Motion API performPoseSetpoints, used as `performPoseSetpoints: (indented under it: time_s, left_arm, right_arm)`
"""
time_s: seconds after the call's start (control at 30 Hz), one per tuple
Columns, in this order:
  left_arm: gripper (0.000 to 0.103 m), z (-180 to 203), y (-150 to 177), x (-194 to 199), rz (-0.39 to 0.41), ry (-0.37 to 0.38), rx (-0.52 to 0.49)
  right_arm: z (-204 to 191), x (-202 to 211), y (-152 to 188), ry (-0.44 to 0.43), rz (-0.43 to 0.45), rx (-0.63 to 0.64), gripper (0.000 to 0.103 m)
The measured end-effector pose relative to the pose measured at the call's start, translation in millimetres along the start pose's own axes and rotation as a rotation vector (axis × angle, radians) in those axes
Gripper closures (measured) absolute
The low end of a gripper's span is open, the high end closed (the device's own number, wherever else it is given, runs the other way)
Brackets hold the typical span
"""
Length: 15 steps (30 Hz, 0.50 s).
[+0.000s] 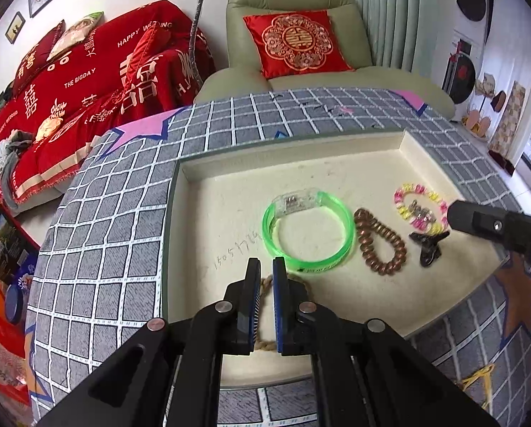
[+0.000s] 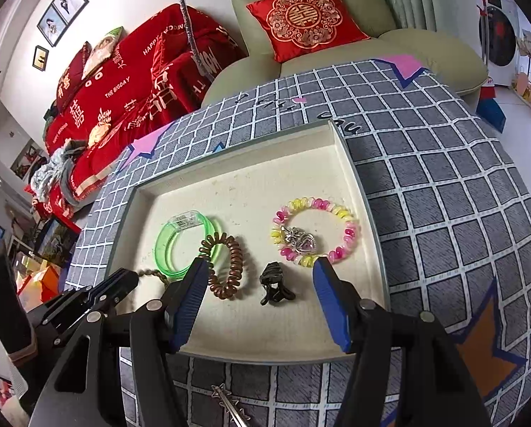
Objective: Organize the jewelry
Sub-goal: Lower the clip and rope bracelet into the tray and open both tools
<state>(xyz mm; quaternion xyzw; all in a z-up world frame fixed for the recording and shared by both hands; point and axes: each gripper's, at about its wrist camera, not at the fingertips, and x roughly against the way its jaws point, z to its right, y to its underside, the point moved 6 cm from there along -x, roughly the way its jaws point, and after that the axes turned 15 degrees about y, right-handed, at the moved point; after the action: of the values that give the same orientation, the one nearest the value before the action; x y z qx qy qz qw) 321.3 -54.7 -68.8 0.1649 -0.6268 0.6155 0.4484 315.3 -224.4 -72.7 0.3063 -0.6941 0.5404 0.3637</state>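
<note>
Two claws hover over a tray of jewelry, one gripping a braided cord, the other spread and empty.

Nearest, the left claw point(image 1: 265, 299) is closed on a tan braided cord point(image 1: 265, 345) at the near edge of the cream tray point(image 1: 372, 149), likely holding it clear while a spot is chosen; the right claw point(image 2: 258, 302) stands wide open with nothing between its pads, above the black hair clip point(image 2: 276, 283), which looks just set down. Beyond the clip in the tray lie the brown coil hair tie point(image 2: 230, 267), the green bangle point(image 2: 183, 245) and, farthest, the pink-and-yellow beaded bracelet point(image 2: 315, 231). The tray rests on a grey checked bench point(image 2: 443, 178). The right wrist view alone shows the bracelet's silver heart charm point(image 2: 303, 242) clearly; the left view alone shows the cord between the pads.
</note>
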Motion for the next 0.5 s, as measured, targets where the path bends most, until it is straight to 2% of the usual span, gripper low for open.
performPoseSetpoints:
  time_s: [0.27, 0.5]
  left_arm:
    - [0.086, 4, -13, 17, 0.057, -0.008, 0.006]
    - [0.086, 1, -9, 25, 0.053, -0.006, 0.036]
  right_arm:
    - [12, 14, -4, 0.01, 0.038, -0.037, 0.038]
    - [23, 19, 0, 0.012, 0.029, -0.063, 0.038]
